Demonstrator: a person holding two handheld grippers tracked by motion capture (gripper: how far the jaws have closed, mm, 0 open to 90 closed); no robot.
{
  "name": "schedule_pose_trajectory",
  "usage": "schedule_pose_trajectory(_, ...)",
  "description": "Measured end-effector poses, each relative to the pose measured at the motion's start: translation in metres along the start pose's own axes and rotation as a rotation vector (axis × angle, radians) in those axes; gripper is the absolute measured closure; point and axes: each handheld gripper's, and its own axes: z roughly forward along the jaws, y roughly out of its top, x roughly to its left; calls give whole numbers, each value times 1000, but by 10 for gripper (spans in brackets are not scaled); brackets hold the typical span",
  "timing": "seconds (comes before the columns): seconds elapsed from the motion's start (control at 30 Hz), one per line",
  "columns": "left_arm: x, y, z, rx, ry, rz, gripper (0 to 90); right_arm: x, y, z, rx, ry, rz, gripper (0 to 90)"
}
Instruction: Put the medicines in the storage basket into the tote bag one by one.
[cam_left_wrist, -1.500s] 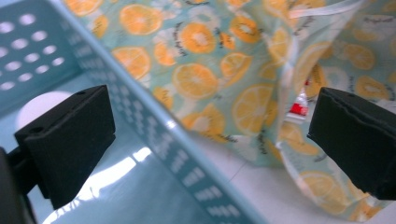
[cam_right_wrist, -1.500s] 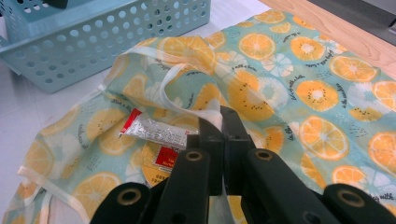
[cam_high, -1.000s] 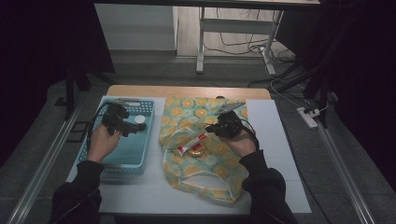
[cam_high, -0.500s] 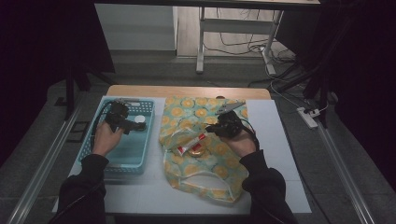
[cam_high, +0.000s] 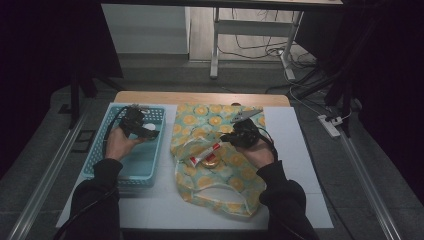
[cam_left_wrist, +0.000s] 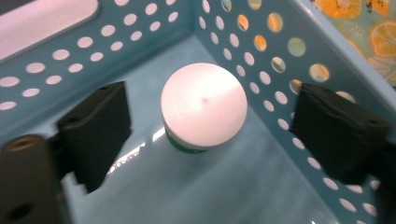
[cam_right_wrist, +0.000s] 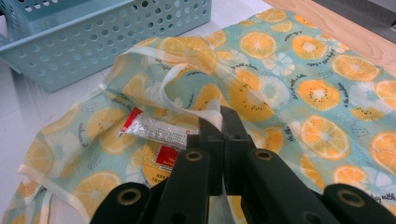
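A small jar with a white lid (cam_left_wrist: 204, 105) and green base stands in a far corner of the light-blue perforated basket (cam_left_wrist: 280, 65). My left gripper (cam_left_wrist: 217, 133) reaches down into the basket (cam_high: 100, 170), jaws either side of the jar (cam_high: 150, 127). They have just been closing, and the pads (cam_left_wrist: 95, 130) stand apart from it. My right gripper (cam_right_wrist: 222, 119) is shut on the white strap of the citrus-print bag (cam_right_wrist: 280, 93) and holds its mouth up. A red-and-silver tube (cam_right_wrist: 159, 130) and a yellow round tin (cam_right_wrist: 156, 175) lie in the bag's mouth.
The bag (cam_high: 215, 185) lies flat on a white mat (cam_high: 300, 150) to the right of the basket. The wooden table edge (cam_high: 200, 97) runs along the back. Beyond it are a dark floor, cables and a metal stand (cam_high: 215, 45).
My left hand has moved down into the basket toward the white-lidded jar. The right hand and the bag have stayed where they were.
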Motion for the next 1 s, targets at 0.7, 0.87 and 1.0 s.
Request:
schedule_pose_trajectory(0.7, 2, 5, 4, 42, 18, -32, 501, 1, 0, 2, 6, 0, 1, 898)
schedule_pose_trajectory(0.87, 3, 4, -2, 28, 12, -50, 502, 1, 0, 1, 2, -1, 1, 898)
schedule_pose_trajectory(1.0, 2, 4, -10, 13, 6, -56, 503, 0, 0, 0, 1, -2, 0, 898)
